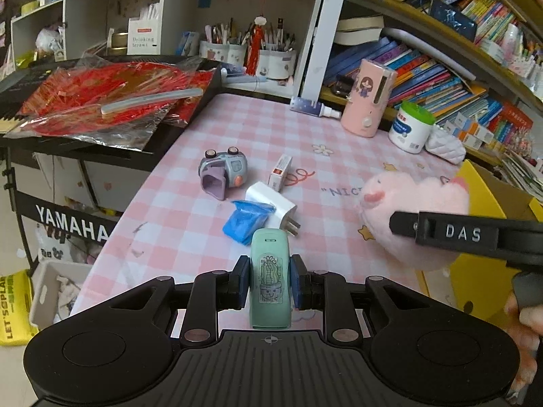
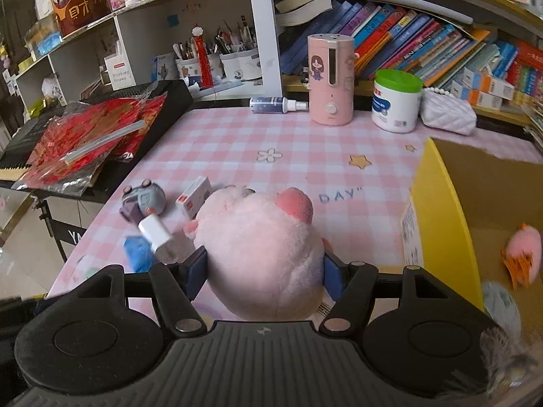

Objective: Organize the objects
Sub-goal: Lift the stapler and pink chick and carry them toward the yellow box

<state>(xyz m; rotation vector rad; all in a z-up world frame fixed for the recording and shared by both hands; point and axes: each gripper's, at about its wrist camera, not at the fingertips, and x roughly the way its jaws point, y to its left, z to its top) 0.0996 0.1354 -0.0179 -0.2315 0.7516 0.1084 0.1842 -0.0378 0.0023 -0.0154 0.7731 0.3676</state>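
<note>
Right tool (image 2: 263,268) clamped on pink plush (image 2: 261,254) — soft, light, squashes under pads; grip the body's middle, held above the tabletop (image 2: 237,135) just left of the yellow box (image 2: 437,210). Left tool (image 1: 269,281) clamped on mint gadget (image 1: 270,271) (hard, smooth, may slip), taken by its flat sides, further left of the box. Left on tabletop, well left of the box: one toy camera (image 1: 222,171), one small carton (image 1: 280,171), one charger (image 1: 275,205), one blue wrapper (image 1: 246,220). Inside the box — one more pink plush (image 2: 522,251).

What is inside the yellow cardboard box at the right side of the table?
Inside the yellow box a small pink toy with orange feet lies on the brown bottom, with a blurred pale thing nearer the camera. The box wall and the right claw's body cover the rest.
</note>
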